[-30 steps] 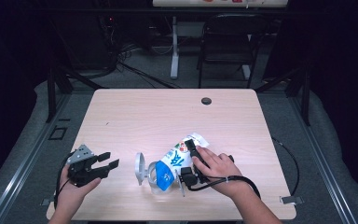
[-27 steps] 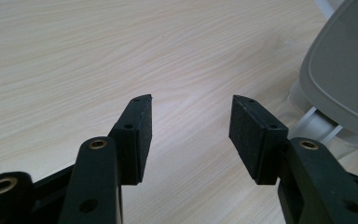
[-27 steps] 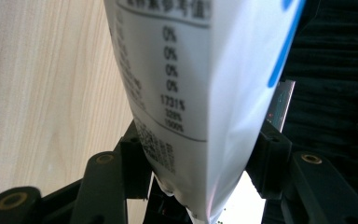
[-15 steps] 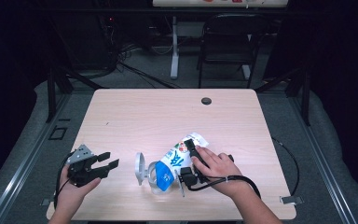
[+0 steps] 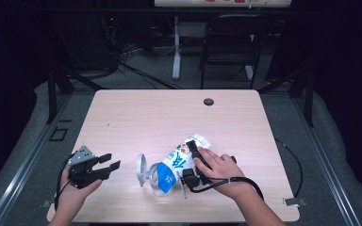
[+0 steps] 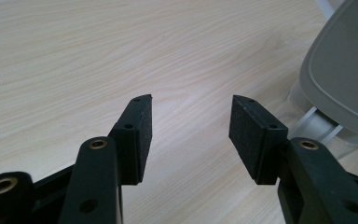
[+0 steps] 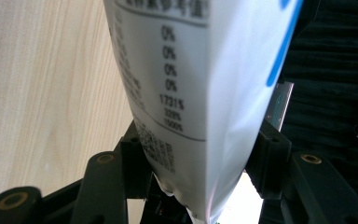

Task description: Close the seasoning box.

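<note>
From above, my right gripper [image 5: 192, 160] pinches the bag [image 5: 179, 162], which lies tilted into a clear tub [image 5: 156, 178] near the table's [image 5: 169, 117] front edge. My left gripper [image 5: 104, 165] rests apart to the left, jaws spread.

Along the left gripper [image 6: 190, 133], the pads [image 6: 142, 135] are empty and the grey lid [image 6: 345, 79] stands off to the right.

Along the right gripper [image 7: 200, 163], the jaws squeeze the bag [image 7: 200, 84] near its end. With the tub unheld, it could tip or slide if I lift.
</note>
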`<state>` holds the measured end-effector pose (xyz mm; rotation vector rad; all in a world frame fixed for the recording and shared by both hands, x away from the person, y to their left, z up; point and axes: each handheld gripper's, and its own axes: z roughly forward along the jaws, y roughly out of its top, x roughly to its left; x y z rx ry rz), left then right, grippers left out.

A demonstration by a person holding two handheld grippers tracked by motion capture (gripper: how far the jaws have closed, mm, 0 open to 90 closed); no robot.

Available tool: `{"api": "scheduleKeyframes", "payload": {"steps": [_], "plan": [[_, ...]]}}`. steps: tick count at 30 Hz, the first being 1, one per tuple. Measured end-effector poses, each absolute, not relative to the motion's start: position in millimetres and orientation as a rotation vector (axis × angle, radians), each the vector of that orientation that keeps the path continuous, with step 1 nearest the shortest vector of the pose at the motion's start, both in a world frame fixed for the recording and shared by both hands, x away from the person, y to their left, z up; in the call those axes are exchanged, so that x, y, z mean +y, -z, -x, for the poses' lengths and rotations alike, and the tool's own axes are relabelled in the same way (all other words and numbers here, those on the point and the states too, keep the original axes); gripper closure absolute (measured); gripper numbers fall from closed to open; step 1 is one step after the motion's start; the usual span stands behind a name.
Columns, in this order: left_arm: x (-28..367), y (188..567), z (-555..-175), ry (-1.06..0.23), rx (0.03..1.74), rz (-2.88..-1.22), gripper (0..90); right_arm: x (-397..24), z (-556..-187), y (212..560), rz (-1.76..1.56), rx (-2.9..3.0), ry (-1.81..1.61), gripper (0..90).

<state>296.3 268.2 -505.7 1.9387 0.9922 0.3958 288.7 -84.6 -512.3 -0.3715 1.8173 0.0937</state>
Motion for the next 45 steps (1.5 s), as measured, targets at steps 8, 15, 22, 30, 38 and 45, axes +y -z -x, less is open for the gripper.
{"api": "scheduleKeyframes", "payload": {"steps": [8, 15, 22, 30, 38, 45], "plan": [[268.3, 505.8, -296.3, -0.396, 0.992, -1.939, 49.9, -84.5, -288.7, 511.8, 0.378, 1.815, -0.091, 49.8], [268.4, 505.8, -296.4, -0.396, 0.992, -1.939, 49.9, -84.5, -288.4, 511.3, 0.382, 1.812, -0.084, 49.8], [268.8, 505.3, -296.2, -0.395, 0.991, -1.939, 49.9, -84.6, -288.7, 511.4, 0.387, 1.809, -0.09, 49.9], [268.9, 505.2, -296.2, -0.395, 0.992, -1.939, 49.9, -84.5, -288.8, 511.4, 0.391, 1.808, -0.088, 49.9], [268.8, 505.4, -296.2, -0.397, 0.99, -1.937, 50.0, -84.3, -288.7, 511.2, 0.394, 1.807, -0.085, 49.9], [269.1, 505.5, -296.3, -0.397, 0.992, -1.936, 49.9, -84.4, -288.7, 511.2, 0.395, 1.806, -0.085, 49.9]]}}
